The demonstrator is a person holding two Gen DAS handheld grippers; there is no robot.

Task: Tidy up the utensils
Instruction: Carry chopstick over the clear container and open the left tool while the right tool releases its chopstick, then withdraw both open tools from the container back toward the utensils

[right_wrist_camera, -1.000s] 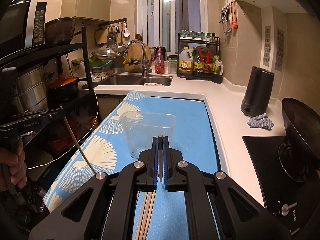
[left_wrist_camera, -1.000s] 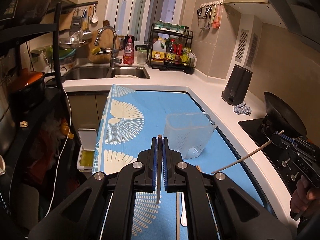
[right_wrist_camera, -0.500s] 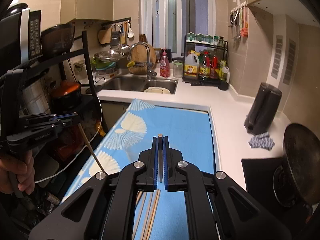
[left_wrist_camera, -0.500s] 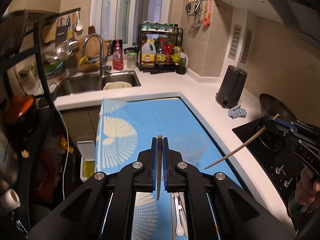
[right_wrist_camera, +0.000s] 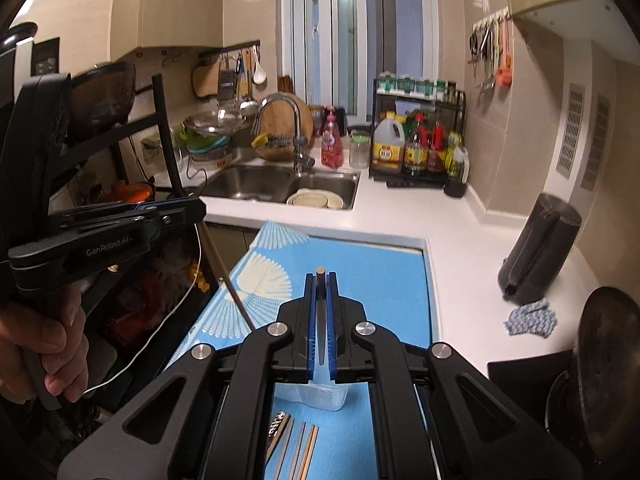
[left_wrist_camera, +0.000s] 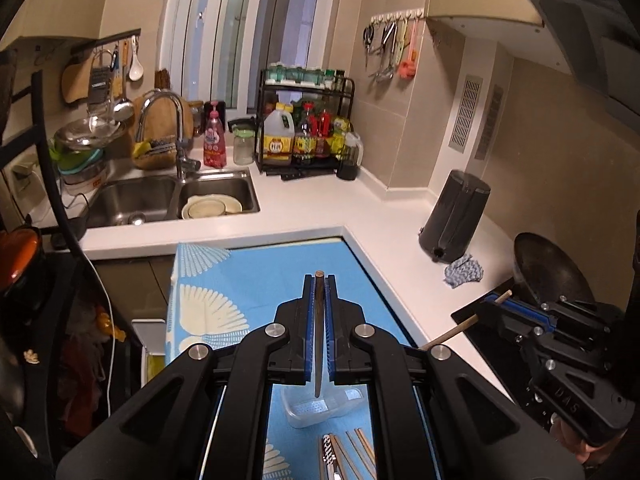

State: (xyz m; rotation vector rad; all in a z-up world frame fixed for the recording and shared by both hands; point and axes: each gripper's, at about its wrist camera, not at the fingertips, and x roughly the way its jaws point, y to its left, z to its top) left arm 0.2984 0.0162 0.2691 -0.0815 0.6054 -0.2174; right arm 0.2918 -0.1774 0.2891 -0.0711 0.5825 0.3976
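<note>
Left gripper [left_wrist_camera: 319, 280]: clamped a dark chopstick [left_wrist_camera: 318, 336].
Right gripper [right_wrist_camera: 320, 278]: clamped a pale chopstick [right_wrist_camera: 320, 280].
Left view only: right chopstick's length [left_wrist_camera: 460, 328].
Right view only: hand [right_wrist_camera: 44, 344].
Container [left_wrist_camera: 320, 410]: on blue mat [left_wrist_camera: 248, 276], utensils [right_wrist_camera: 298, 446] just beside.

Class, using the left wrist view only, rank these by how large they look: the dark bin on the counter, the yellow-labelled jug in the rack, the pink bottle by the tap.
1. Dark bin, clearly largest, though also nearest the camera.
2. Yellow-labelled jug.
3. Pink bottle, slimmer than the jug, similar in height.
</note>
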